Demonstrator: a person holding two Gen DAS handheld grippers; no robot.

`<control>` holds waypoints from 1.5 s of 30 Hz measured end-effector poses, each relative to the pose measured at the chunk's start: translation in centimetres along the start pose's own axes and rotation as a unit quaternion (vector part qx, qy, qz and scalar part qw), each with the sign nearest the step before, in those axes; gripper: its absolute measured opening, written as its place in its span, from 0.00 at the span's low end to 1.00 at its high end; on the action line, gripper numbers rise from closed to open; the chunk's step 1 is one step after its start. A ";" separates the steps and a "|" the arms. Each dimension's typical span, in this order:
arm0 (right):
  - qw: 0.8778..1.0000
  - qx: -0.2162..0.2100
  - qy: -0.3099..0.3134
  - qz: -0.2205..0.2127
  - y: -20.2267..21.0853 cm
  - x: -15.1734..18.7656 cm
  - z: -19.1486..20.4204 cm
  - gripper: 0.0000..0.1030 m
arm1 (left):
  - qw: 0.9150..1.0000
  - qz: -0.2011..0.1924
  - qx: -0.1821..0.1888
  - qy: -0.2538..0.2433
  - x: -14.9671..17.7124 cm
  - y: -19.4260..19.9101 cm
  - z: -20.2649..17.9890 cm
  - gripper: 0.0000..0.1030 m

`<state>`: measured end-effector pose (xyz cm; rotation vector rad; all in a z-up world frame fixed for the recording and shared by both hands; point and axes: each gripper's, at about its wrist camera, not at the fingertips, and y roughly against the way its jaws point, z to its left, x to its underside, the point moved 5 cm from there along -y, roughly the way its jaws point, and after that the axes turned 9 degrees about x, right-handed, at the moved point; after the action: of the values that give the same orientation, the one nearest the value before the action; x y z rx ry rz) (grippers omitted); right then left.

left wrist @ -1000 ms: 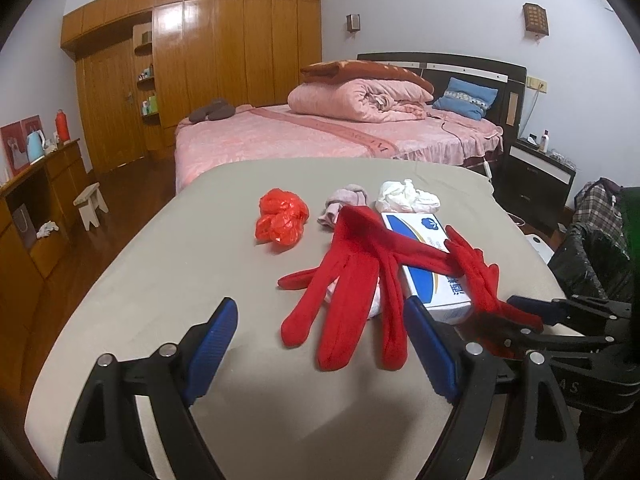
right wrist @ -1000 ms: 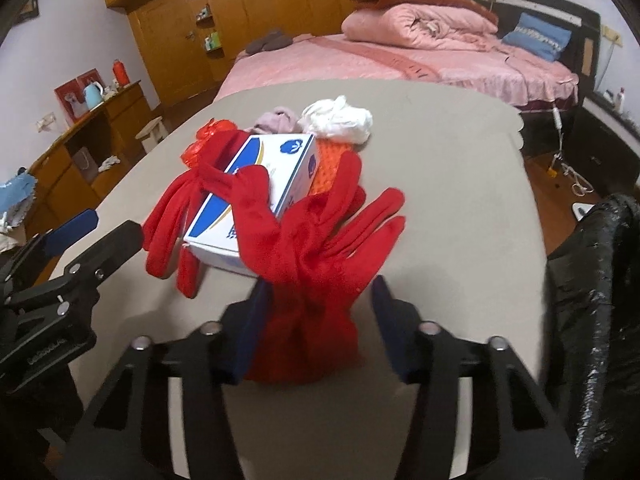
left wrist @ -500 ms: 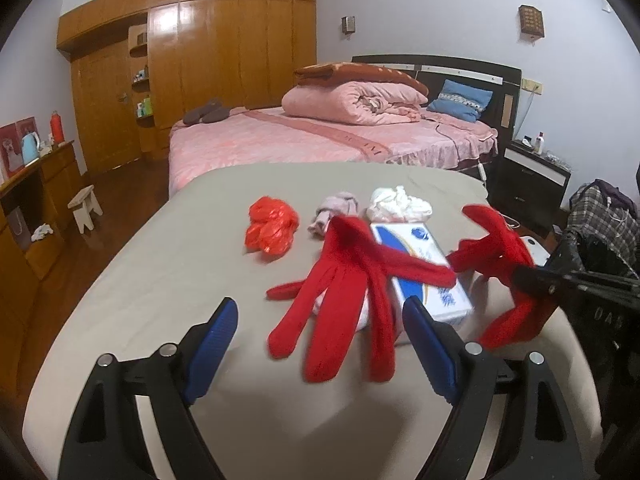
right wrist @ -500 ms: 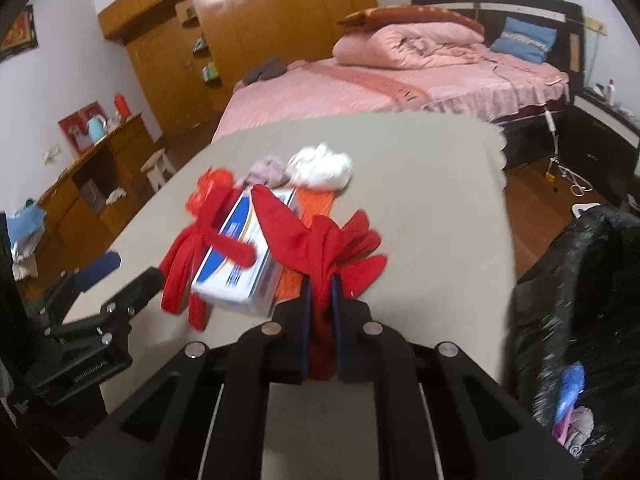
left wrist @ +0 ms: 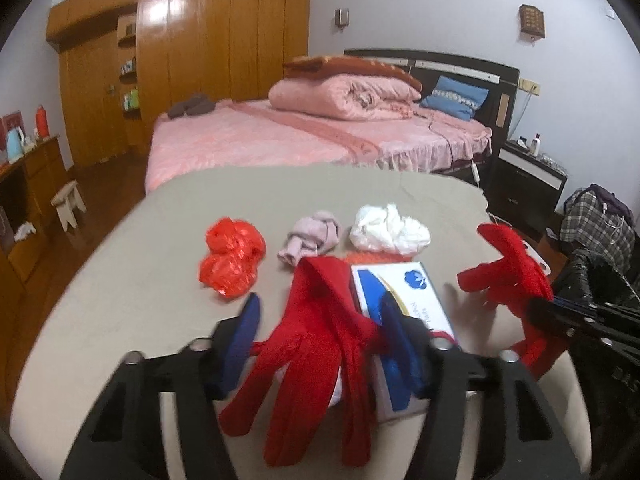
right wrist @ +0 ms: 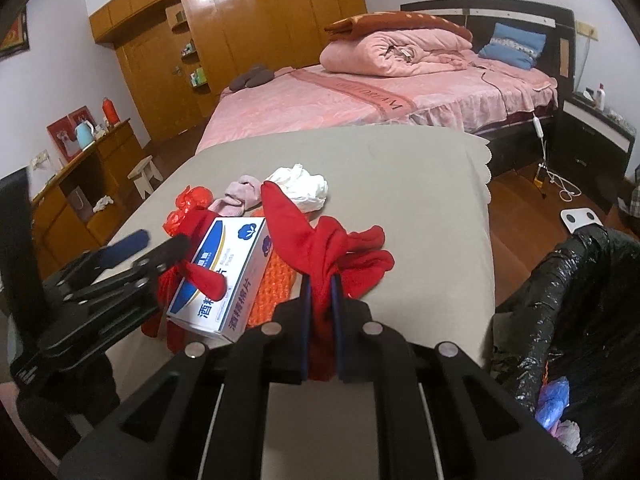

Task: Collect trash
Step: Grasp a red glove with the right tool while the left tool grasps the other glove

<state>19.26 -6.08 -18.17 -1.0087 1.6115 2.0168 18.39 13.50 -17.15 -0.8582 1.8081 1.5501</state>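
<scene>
The right-hand red glove had been lifted clear of the surface, its cuff pinched between the closed pads of the right gripper, whereas a second before it lay flat with the jaws apart around it. That put it on course for the black bin bag at the right edge. The other red glove was draped over the white and blue box, and the left gripper had just been closing around it, pads not yet pressing. Farther off sat the red plastic bag, pink wad and white tissue.
</scene>
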 end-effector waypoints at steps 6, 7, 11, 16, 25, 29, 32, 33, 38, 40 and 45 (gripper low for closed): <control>1.000 -0.006 0.001 0.006 -0.4 0.1 0.3 0.08 | 1.000 0.015 0.021 0.011 0.7 -0.8 0.4 0.12; 1.000 -0.007 0.001 0.006 -0.4 0.1 0.4 0.08 | 1.000 0.013 0.022 0.012 0.7 -0.6 0.5 0.08; 1.000 -0.012 0.001 0.004 -0.2 -0.2 0.3 0.08 | 1.000 -0.002 0.021 0.022 0.2 0.7 1.0 0.03; 1.000 -0.020 -0.001 -0.004 0.8 -0.8 0.5 0.08 | 0.999 -0.028 0.014 0.029 -0.5 3.4 1.7 0.03; 0.999 -0.029 0.009 -0.013 1.8 -1.1 1.1 0.08 | 0.999 -0.038 0.009 0.024 0.1 6.5 2.2 0.03; 1.000 -0.025 0.012 0.001 1.2 -0.3 1.2 0.08 | 1.000 -0.013 -0.001 0.023 1.6 5.8 2.6 0.03; 1.000 -0.021 0.013 0.010 0.7 0.4 1.2 0.08 | 1.000 -0.004 -0.008 0.023 2.3 5.3 3.1 0.11; 1.000 -0.021 0.013 0.011 0.6 0.5 1.2 0.08 | 1.000 -0.002 -0.008 0.024 2.3 5.1 3.2 0.16; 1.000 -0.019 0.016 0.013 0.4 0.9 1.3 0.08 | 1.000 0.005 -0.019 0.022 2.0 3.7 3.9 0.54; 1.000 -0.019 0.016 0.014 0.4 0.9 1.3 0.08 | 0.999 0.007 -0.028 0.024 1.9 3.0 4.3 0.59; 1.000 -0.018 0.017 0.016 0.3 1.0 1.1 0.08 | 0.998 0.015 -0.034 0.048 2.3 2.3 6.2 0.62</control>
<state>18.07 -5.25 -18.54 -1.0427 1.6247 2.0665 15.35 19.65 -18.46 -0.9574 1.8525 1.6223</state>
